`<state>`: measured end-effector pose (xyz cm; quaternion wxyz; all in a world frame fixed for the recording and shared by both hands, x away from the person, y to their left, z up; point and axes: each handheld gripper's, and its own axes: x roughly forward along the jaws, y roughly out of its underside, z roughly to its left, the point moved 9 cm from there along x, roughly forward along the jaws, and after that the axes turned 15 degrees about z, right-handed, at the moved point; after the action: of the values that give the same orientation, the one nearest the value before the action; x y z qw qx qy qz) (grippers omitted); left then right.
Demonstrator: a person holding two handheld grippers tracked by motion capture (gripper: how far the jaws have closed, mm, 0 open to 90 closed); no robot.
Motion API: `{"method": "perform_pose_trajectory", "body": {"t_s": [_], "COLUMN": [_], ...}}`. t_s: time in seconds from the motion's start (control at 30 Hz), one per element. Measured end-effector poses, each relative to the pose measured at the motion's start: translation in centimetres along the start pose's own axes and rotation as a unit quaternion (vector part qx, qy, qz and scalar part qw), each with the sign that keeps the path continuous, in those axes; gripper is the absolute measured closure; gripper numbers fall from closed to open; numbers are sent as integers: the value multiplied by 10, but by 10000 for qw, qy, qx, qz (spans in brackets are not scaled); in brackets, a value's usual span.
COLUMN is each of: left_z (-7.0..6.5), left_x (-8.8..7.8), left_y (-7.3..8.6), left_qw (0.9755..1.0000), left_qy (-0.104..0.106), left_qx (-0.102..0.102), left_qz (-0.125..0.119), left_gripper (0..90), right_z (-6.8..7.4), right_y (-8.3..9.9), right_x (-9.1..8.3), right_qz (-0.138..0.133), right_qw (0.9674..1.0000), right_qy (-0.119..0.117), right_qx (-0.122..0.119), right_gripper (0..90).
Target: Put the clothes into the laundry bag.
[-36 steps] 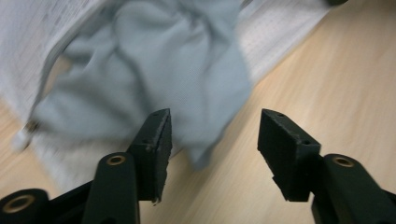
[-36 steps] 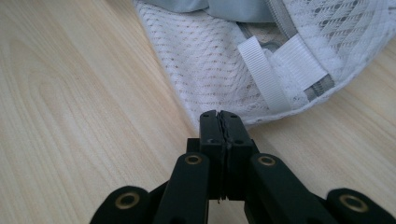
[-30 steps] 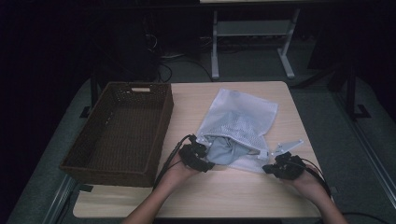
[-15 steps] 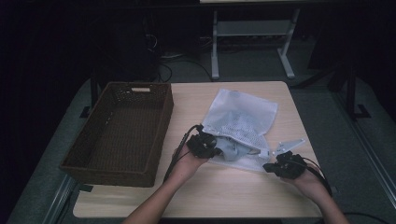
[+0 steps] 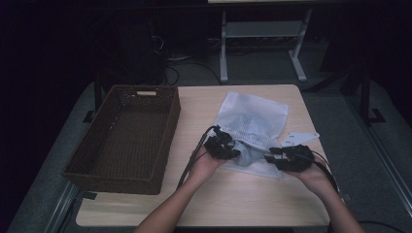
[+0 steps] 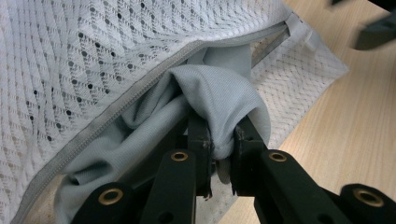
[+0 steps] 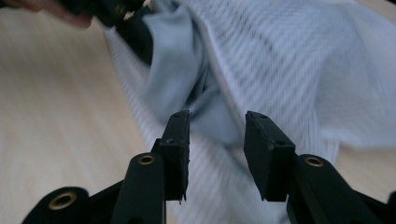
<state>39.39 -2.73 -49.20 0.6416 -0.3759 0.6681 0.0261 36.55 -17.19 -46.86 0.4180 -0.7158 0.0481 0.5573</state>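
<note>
Left gripper (image 6: 219, 140): jaws clamped on a fold of pale grey-blue knit cloth (image 6: 219, 98) at the zip mouth of white mesh laundry bag (image 5: 252, 121), mid-table.
Right gripper (image 7: 217, 135): jaws just opening, apart, nothing pinched; bag mesh lies beyond them.
Progress: cloth partly out; most of it inside the bag. Dark brown woven basket (image 5: 87, 165) holds nothing visible.
Unclear: what garment it is; how much remains inside.

The light wooden table (image 5: 252, 204) stands on a grey floor (image 5: 335, 97) in a dark room. Behind the table, a white metal frame (image 5: 262, 36) is standing, with black cables (image 5: 172, 65) beside it.
</note>
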Motion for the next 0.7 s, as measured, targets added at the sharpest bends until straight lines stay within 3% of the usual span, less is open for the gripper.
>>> {"method": "perform_pose_trajectory", "body": {"t_s": [0.13,0.2,0.23,0.3,0.33,0.4,0.53,0.7], "left_z": [1,2,1,2,2,2,1,4], "left_x": [0,-1,-1,-1,-1,-1,1,3], "left_y": [1,1,1,1,1,1,-4,-17], "left_qw": [10000,10000,10000,10000,10000,10000,10000,9999], "left_qy": [17,23,26,21,16,21,37,-74], "left_qx": [-9,-23,-32,-30,-30,-22,-20,-42], "left_qz": [0,-12,-15,-15,-17,-25,-36,-133], "left_gripper": [806,806,806,806,806,806,806,806], "right_z": [-1,-4,-6,-9,-10,-11,-6,5], "right_y": [-20,-32,-34,-35,-38,-40,-44,-49], "right_x": [15,34,41,45,49,45,28,7], "right_qz": [43,246,339,391,360,243,10,-260], "right_qw": [9998,9984,9975,9964,9972,9984,9999,9985], "right_qy": [78,313,440,570,490,395,-53,-480], "right_qx": [-192,-402,-438,-483,-428,-316,-156,-97], "right_gripper": [604,601,640,689,818,881,896,898]}}
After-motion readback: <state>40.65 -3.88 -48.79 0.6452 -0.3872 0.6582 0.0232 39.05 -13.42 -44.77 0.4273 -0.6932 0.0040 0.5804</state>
